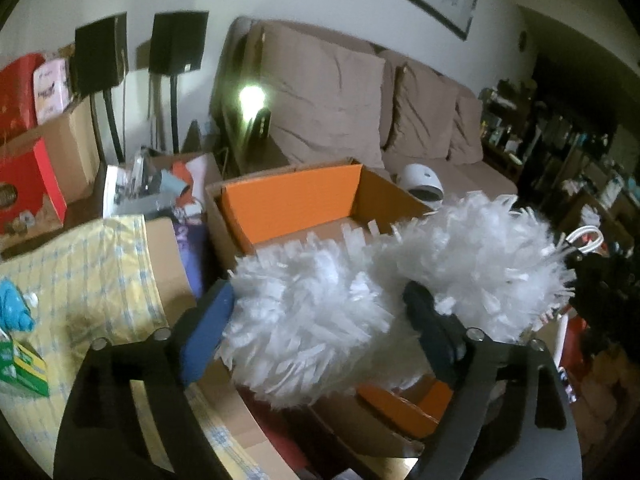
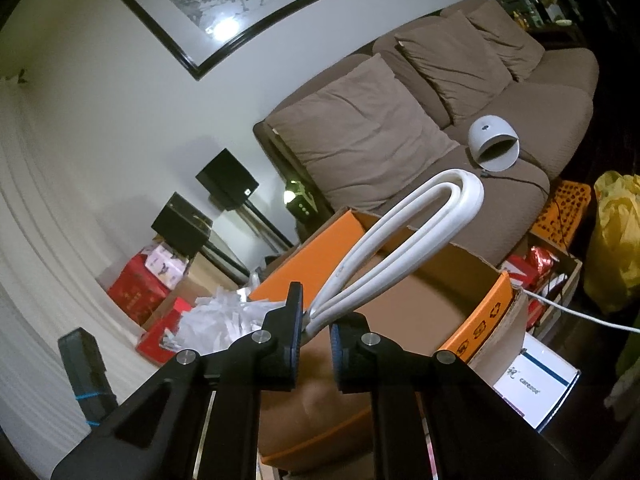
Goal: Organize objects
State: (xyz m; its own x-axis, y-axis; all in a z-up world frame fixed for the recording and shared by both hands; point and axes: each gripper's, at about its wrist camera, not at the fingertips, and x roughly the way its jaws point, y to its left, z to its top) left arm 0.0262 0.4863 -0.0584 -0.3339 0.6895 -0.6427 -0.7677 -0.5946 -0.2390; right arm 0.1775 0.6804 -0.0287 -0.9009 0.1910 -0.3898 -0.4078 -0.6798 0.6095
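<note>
A fluffy white duster [image 1: 460, 248] lies across the open cardboard box with orange flaps [image 1: 288, 200]. My left gripper [image 1: 320, 300] stands open around its nearer end, the blue pads [image 1: 204, 340] wide apart at either side of the fluff. In the right wrist view, my right gripper [image 2: 320, 312] is shut on a folded white cable [image 2: 440, 216], whose loop sticks up over the same box [image 2: 488, 320]. The duster [image 2: 216, 320] shows at that box's left edge. The cable loop [image 1: 586, 240] also peeks out behind the duster in the left wrist view.
A brown sofa [image 2: 360, 140] with a white domed device [image 2: 494, 144] stands behind the box. Left of the box are a yellow checked cloth [image 1: 92, 280], red boxes [image 1: 24, 184] and two black speakers [image 1: 176, 44]. An orange crate [image 2: 560, 208] and yellow bag [image 2: 616, 240] sit at the right.
</note>
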